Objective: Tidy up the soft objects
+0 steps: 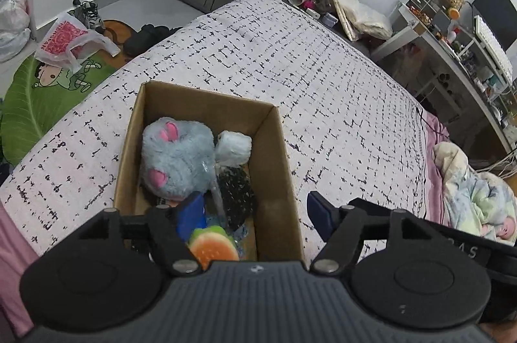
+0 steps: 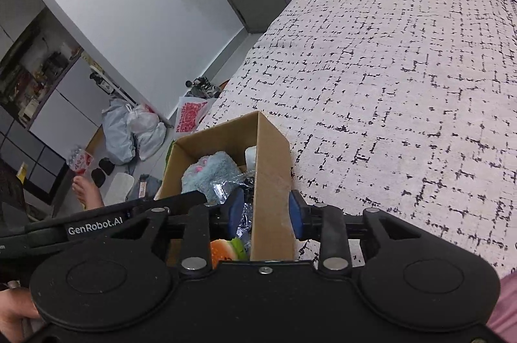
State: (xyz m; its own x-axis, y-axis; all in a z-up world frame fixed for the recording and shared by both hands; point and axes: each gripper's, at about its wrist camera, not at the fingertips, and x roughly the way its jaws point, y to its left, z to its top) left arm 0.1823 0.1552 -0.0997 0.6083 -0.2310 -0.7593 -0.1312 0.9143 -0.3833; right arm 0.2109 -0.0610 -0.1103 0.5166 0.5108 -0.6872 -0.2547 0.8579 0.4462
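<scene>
A cardboard box (image 1: 206, 155) sits on the bed (image 1: 323, 78), near the bed's left edge, on a white cover with black dashes. Inside the box lie a grey plush toy (image 1: 179, 157) with pink patches, a white fluffy roll (image 1: 233, 148) beside it against the far right wall, a black speckled bundle (image 1: 236, 194) in clear wrap, and a burger-shaped soft toy (image 1: 213, 246) at the near end.

The left gripper (image 1: 255, 213) has its fingers spread wide: one blue pad is inside the box above the toys, the other outside over the bed cover, with the box's right wall between them.

The right gripper (image 2: 265, 210) has its fingers closed on that same box wall (image 2: 271, 181), one pad inside, one outside.
</scene>
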